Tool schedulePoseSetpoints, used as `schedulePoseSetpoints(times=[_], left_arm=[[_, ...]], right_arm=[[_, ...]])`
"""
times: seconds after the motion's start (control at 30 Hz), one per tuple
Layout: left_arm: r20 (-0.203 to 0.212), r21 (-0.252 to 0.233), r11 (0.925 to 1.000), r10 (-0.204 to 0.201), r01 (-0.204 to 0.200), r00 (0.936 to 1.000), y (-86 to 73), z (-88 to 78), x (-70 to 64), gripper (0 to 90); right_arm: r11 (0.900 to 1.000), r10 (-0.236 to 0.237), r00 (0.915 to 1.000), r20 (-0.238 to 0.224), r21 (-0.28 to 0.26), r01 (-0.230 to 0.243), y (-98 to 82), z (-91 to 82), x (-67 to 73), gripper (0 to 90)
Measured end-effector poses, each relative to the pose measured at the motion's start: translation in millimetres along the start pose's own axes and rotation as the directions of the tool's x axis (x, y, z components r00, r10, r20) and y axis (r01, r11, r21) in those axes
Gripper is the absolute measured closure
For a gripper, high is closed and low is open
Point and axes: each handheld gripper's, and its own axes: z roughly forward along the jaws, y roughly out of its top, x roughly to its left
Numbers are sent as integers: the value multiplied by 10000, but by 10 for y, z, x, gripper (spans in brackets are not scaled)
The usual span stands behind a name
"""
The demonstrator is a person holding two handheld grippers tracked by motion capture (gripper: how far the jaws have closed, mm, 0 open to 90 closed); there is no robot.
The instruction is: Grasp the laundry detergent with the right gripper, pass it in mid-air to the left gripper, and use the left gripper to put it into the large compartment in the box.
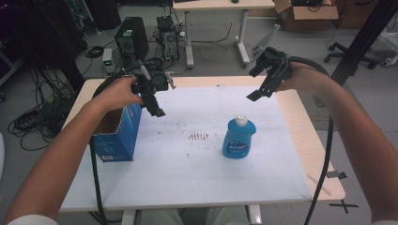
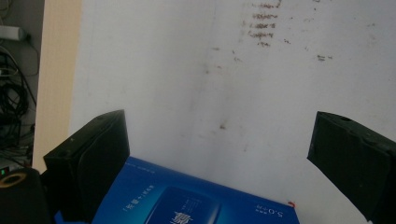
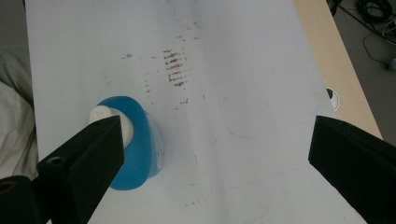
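Two grippers hang above the bench [image 1: 281,187], both with jaws wide apart and nothing between them. My left gripper [image 1: 157,110] hovers just over the open blue box [image 1: 117,136] at the bench's left edge. My right gripper [image 1: 256,93] sits higher, up and right of the upright blue bottle [image 1: 238,138], well apart from it.

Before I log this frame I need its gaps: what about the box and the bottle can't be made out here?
- Blue box: high view, the person's left forearm covers part of its open top, so its contents are hidden; left gripper view, the bottom edge cuts it off.
- Blue bottle: high view, label print too small to read; right gripper view, one black jaw partly covers its white cap.
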Motion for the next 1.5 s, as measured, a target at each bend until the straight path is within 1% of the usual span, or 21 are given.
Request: schedulePoseSetpoints(times=[0.13, 0.17, 0.43, 0.63, 0.7, 0.73, 0.87, 1.17, 1.3, 1.43, 1.5], left_arm=[[-1, -15, 10000, -8, 8, 10000, -6, -2, -1, 57], [-5, -2, 10000, 45, -45, 10000, -8, -5, 1, 57], [-19, -69, 10000, 23, -24, 10000, -2, -15, -11, 57], [-54, -103, 9999, 33, -34, 10000, 4, -19, -21, 57], [-76, -57, 9999, 112, -112, 9999, 10, -25, -22, 57], [-59, -112, 9999, 58, -58, 10000, 13, -24, -27, 57], [-43, -92, 9999, 65, -66, 10000, 14, -25, -24, 57], [-84, -117, 9999, -12, 11, 10000, 4, -30, -15, 56], [-99, -152, 9999, -33, 32, 9999, 4, -33, -16, 56], [-94, -114, 9999, 28, -29, 10000, 9, -37, -14, 56], [-92, -150, 9999, -21, 20, 10000, 8, -36, -17, 56]], right_arm=[[10000, 27, 10000, -20, -56, -27, -28, -27, 19, 31], [9999, 52, 10000, -53, -105, -53, -41, -36, 26, 31], [9997, 125, 9999, -100, -207, -127, -168, -106, 108, 31], [9995, 116, 9998, -135, -281, -120, -247, -109, 149, 31], [9995, 70, 9998, -193, -321, -76, -281, -95, 174, 32], [9993, 96, 9996, -267, -351, -105, -309, -79, 192, 31], [9992, 70, 9993, -358, -394, -84, -357, -55, 221, 32], [9980, 133, 9985, -525, -609, -165, -447, -36, 257, 31], [9979, 119, 9979, -638, -627, -159, -490, 9, 291, 31], [9973, 92, 9972, -738, -724, -146, -535, 65, 324, 31], [9970, 90, 9969, -782, -756, -149, -551, 82, 335, 32]])
